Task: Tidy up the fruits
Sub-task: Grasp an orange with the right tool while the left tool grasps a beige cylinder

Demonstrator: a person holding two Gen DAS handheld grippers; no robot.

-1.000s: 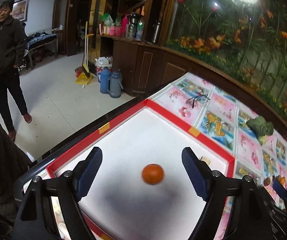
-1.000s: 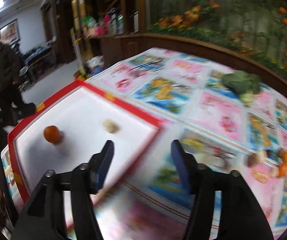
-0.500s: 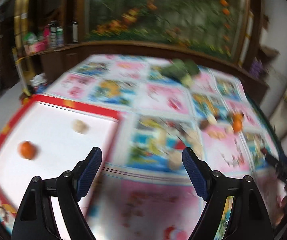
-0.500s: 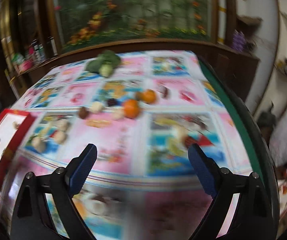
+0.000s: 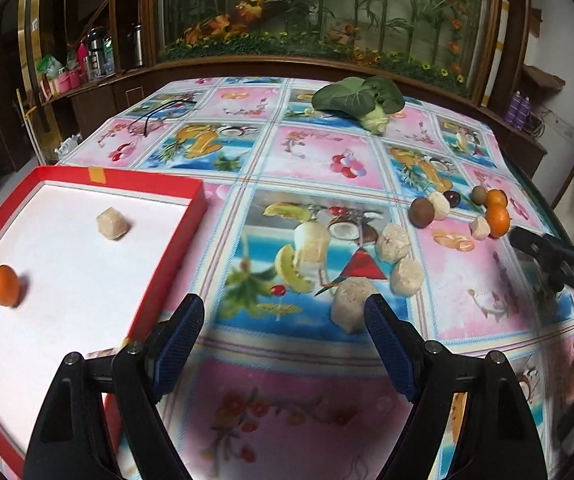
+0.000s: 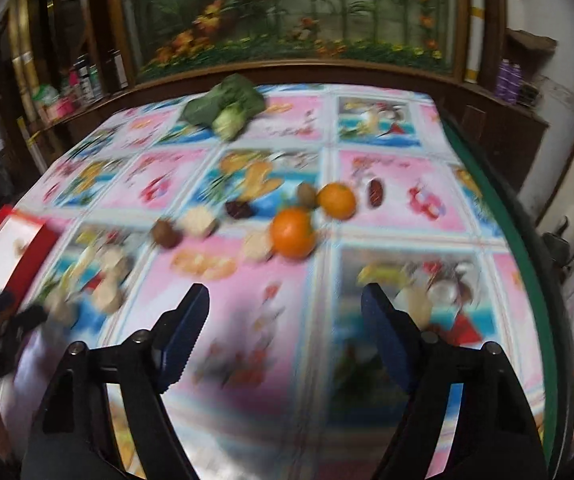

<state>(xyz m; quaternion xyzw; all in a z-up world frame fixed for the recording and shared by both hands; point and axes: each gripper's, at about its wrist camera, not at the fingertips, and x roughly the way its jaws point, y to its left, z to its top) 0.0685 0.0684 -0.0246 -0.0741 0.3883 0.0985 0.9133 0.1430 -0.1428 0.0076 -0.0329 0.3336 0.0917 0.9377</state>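
The red tray (image 5: 155,178) at nine o'clock held one orange (image 5: 4,285) and one pale fruit (image 5: 113,223). Most fruit (image 6: 293,233) remained on the worktop (image 5: 467,300). Left gripper (image 5: 283,322) gaped empty; right gripper (image 6: 285,312), just narrowing, held nothing.

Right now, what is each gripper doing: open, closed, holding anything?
Left gripper: open, nothing between its fingers.
Right gripper: open and empty; its jaws have just been closing somewhat, with nothing between them.
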